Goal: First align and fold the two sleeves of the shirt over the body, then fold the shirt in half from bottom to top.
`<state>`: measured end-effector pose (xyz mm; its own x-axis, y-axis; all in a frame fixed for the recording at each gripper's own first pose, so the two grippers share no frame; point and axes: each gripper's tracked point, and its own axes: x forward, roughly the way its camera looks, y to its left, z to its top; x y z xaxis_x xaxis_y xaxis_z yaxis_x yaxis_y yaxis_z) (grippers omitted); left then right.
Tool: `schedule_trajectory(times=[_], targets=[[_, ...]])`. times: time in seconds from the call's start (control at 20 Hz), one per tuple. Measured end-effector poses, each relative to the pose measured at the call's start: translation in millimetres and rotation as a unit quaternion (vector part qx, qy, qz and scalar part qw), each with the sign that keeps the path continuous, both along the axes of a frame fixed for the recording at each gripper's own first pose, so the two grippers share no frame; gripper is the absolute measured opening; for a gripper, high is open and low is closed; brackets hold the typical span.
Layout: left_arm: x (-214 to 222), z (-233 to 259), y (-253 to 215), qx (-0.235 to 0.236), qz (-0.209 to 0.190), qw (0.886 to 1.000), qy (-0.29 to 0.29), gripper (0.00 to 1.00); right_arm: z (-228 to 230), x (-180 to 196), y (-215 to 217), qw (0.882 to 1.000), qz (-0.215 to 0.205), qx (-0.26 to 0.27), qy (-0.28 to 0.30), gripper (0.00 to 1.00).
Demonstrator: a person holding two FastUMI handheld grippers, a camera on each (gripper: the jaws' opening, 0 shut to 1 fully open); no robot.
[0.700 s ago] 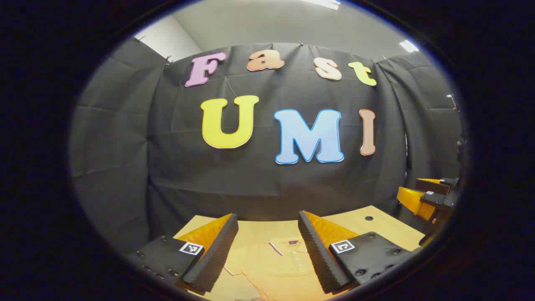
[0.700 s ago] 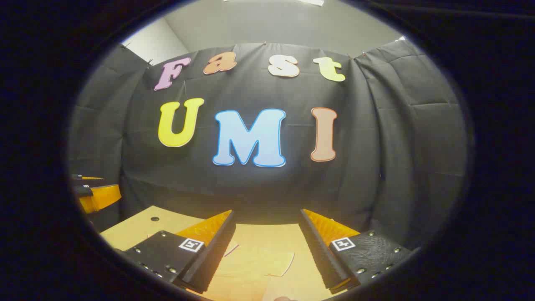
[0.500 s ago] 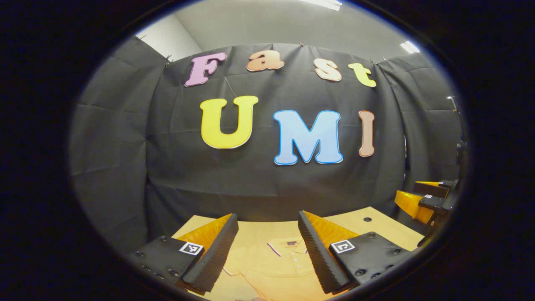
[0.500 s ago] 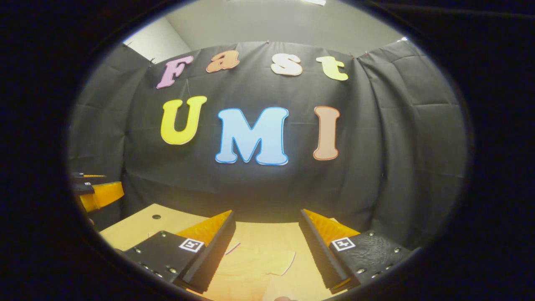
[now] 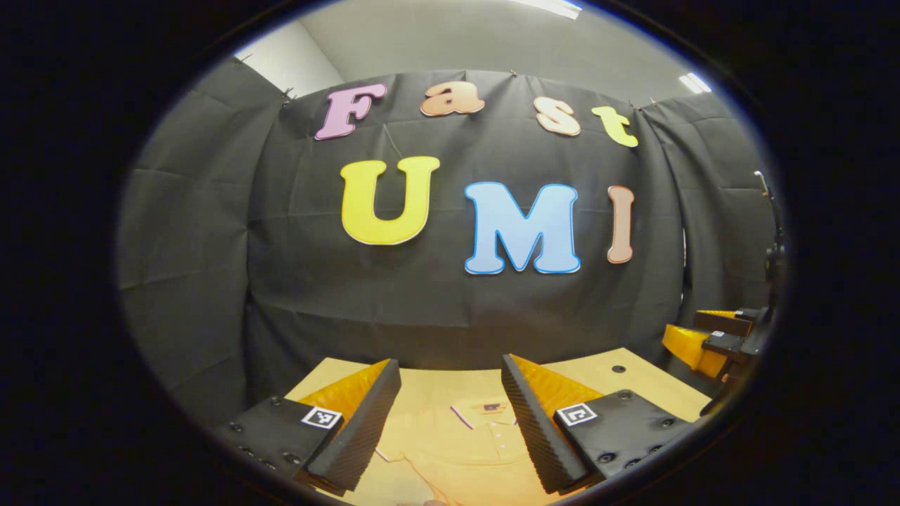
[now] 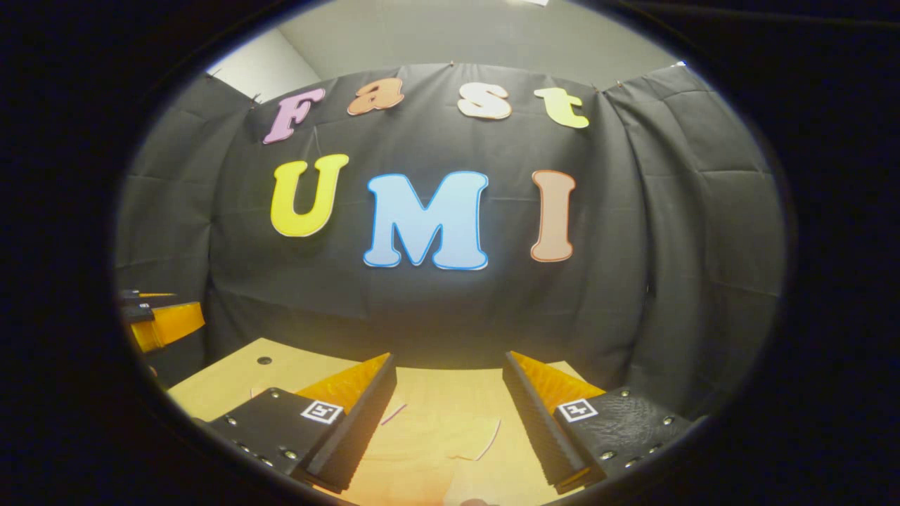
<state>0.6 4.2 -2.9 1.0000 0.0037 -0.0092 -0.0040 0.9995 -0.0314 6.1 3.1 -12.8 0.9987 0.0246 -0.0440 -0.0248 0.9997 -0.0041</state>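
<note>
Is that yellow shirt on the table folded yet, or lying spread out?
Spread out: the shirt lies flat on the table, collar showing, a sleeve out sideways. Its lower part is hidden.

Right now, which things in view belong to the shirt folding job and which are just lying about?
Belongs to the job:
- shirt, flat on the table, collar toward the wall
- its sleeve, spread out flat
- left gripper, jaws open above the shirt
- right gripper, jaws open above the sleeve

Just there:
- table
- black cloth wall
</note>
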Motion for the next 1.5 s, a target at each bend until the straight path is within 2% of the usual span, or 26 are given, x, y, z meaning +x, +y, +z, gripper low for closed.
schedule_trajectory(times=[0.4,0.8,0.9,1.15,1.5], targets=[[-2,0,1,-0.002,-0.003,1.000,0.010,0.94,-31,17,0,0.999,0.006,-0.004,0.036,0.95],[-2,-1,2,0.000,-0.001,1.000,0.019,0.94,-110,64,-15,0.992,0.001,0.009,0.128,0.96],[-3,-1,3,0.000,0.004,1.000,0.023,0.96,-134,80,-21,0.987,-0.005,0.017,0.158,0.96],[-3,-3,5,-0.005,0.015,0.999,0.034,0.94,-191,114,-30,0.975,-0.012,0.020,0.222,0.96],[-5,-6,9,-0.010,0.036,0.998,0.053,0.94,-264,139,-48,0.952,-0.031,0.013,0.303,0.96]])
